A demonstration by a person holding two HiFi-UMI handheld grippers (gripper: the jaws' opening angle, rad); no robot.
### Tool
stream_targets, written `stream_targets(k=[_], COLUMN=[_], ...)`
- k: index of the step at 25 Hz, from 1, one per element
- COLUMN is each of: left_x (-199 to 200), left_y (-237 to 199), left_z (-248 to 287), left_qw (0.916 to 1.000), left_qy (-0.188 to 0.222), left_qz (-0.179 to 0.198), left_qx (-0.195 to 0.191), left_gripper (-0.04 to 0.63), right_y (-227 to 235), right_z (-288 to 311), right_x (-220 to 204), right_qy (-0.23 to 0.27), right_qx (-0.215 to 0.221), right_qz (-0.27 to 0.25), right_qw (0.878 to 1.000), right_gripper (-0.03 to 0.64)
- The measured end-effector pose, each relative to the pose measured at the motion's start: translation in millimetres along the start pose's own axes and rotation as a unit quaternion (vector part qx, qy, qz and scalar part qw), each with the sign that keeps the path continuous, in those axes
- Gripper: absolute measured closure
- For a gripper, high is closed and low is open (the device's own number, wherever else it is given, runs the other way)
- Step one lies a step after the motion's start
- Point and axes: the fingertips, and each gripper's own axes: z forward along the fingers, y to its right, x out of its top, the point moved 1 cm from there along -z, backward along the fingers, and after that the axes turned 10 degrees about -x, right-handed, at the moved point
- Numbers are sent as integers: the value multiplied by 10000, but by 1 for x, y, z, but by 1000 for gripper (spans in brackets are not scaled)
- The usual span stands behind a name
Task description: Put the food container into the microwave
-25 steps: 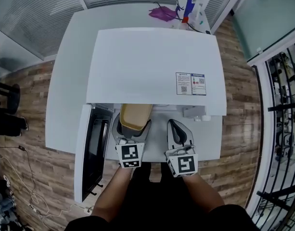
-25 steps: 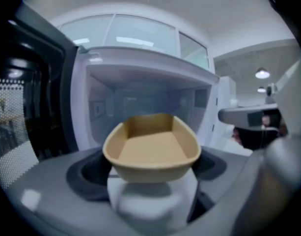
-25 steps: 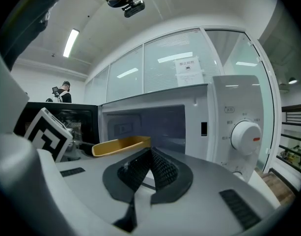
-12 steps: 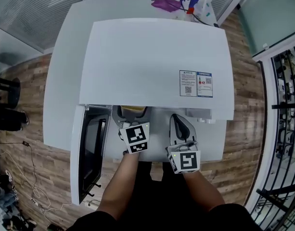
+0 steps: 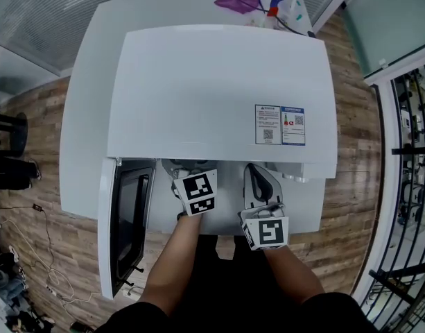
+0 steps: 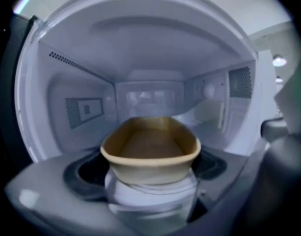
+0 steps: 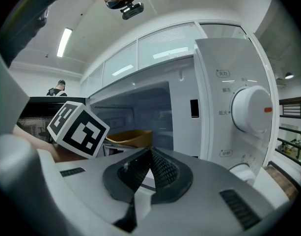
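Hiding under microwave (image 5: 219, 82): gripped food container (image 6: 149, 151).

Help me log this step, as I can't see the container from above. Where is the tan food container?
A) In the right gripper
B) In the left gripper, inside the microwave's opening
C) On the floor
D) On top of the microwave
B: the left gripper has its jaws on the tan container, with the microwave walls around it. The right gripper is shut on nothing.
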Motion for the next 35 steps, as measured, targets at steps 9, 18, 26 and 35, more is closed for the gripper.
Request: stream_targets(k=[9, 18, 26, 35], left_x=[-9, -2, 10, 42], left_y=[7, 21, 32, 39], left_z=[-1, -40, -88, -133], left_qw=[10000, 9995, 9979, 9930], left_qy=[5, 243, 541, 1015], left_qz=[-15, -66, 175, 433], left_qx=[-62, -169, -322, -415], left_gripper=[60, 60, 184, 537], right_y=[1, -3, -19, -39], right_z=[-3, -6, -15, -34], right_x=[1, 14, 34, 67], right_qy=[8, 175, 408, 744], right_qx=[8, -54, -11, 114], right_qz=[-12, 34, -38, -33], right_qw=[10000, 9998, 9992, 9972], right_gripper=[612, 612, 612, 612])
